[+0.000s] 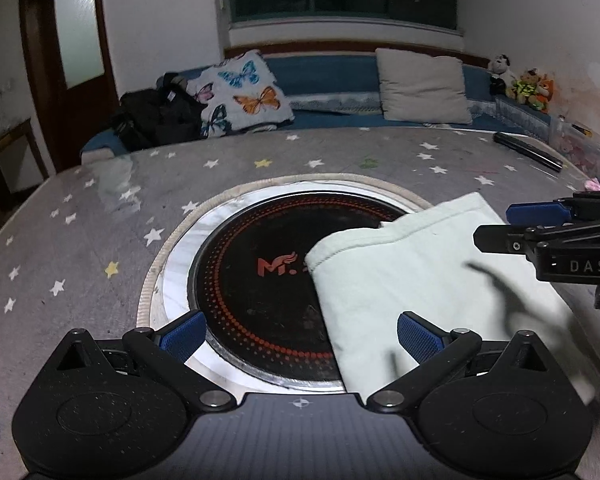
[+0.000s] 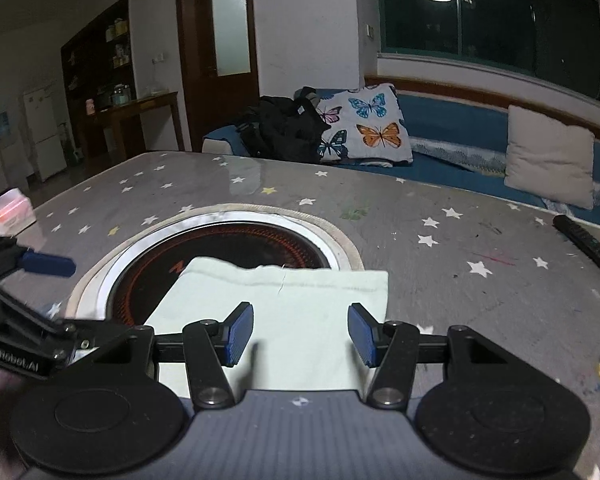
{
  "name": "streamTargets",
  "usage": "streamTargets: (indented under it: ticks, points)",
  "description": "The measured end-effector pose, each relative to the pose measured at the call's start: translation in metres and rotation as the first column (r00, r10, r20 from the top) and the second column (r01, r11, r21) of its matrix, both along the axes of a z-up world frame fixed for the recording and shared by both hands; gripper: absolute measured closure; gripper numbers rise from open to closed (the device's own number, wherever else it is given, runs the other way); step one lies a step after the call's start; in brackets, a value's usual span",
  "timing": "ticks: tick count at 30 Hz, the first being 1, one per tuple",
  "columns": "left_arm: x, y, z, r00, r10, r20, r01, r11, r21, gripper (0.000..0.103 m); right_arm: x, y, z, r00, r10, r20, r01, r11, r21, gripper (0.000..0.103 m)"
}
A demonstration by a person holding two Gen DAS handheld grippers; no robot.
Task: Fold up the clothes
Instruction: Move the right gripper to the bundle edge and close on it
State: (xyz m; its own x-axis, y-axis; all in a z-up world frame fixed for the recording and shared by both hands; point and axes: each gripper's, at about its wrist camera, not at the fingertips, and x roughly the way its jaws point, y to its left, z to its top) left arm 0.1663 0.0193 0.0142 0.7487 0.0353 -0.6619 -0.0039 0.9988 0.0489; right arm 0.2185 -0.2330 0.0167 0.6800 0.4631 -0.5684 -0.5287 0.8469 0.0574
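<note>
Right wrist view: the pale green folded cloth (image 2: 284,320) half covers the round black hotplate (image 2: 220,248); both the right gripper (image 2: 300,334) and left gripper (image 1: 298,338) gape empty. A one-layer pinch could undo the fold.

Left claw (image 1: 296,338) angled downward, blue pads spread wide, nothing between them. Right claw (image 2: 300,334) tilted down too, jaws parted about halfway, pads gripping nothing. The two sit close, side by side.
</note>
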Motion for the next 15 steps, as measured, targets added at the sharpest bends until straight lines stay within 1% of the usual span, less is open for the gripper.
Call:
streamTargets:
  ticks: [5, 9, 15]
  points:
    - [0.023, 0.005, -0.003, 1.000, 0.028, -0.013, -0.028, 1.000, 0.000, 0.000, 0.024, 0.005, -0.013, 0.999, -0.027, -0.036, 0.026, 0.999, -0.018, 0.051]
    - [0.039, 0.004, -0.002, 1.000, 0.021, -0.007, -0.020, 1.000, 0.005, 0.000, 0.034, 0.003, -0.023, 0.996, -0.044, -0.072, 0.041, 0.998, -0.038, 0.052]
    - [0.067, 0.000, -0.009, 0.999, 0.022, -0.025, -0.022, 1.000, 0.020, 0.000, 0.028, 0.008, -0.012, 1.000, -0.001, -0.008, 0.001, 1.000, -0.028, 0.052]
